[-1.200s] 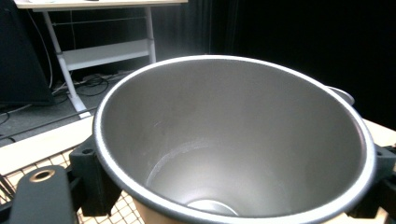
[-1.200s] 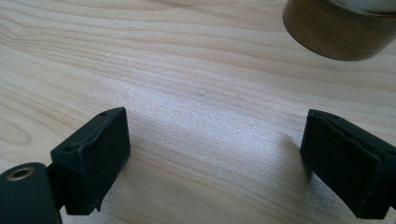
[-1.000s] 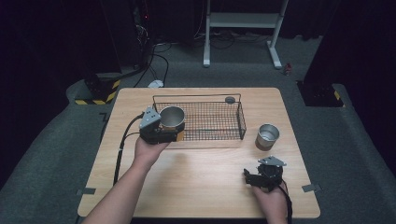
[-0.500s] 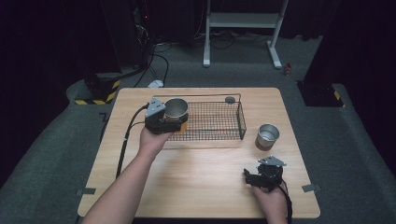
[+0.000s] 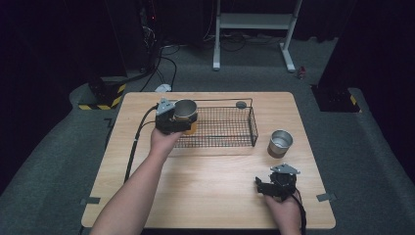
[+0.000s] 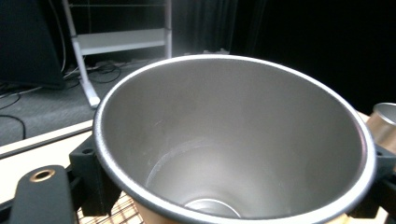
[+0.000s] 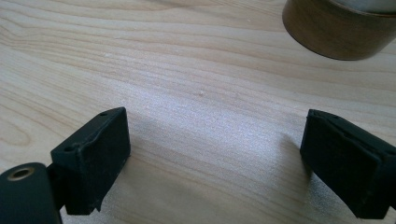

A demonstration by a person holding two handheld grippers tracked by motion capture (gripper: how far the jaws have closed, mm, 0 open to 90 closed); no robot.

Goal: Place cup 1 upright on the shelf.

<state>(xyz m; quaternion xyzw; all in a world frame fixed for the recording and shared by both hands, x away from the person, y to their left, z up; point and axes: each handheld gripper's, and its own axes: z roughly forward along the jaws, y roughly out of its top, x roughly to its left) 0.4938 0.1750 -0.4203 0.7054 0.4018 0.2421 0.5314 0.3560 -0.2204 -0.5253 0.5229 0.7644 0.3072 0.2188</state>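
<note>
Step in hand: carrying steel cup (image 5: 185, 111) into wire basket (image 5: 230, 128). Left gripper (image 5: 172, 120) clamped on cup, held over basket's left end. Right gripper (image 5: 277, 185) resting in front of basket, jaws apart, empty. Next: lower cup inside, release.

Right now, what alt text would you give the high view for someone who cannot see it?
A person's left gripper holds a metal cup over the left end of a black wire basket on a wooden table. The right gripper rests open near the table's front right, with a second metal cup standing beside the basket.
</note>
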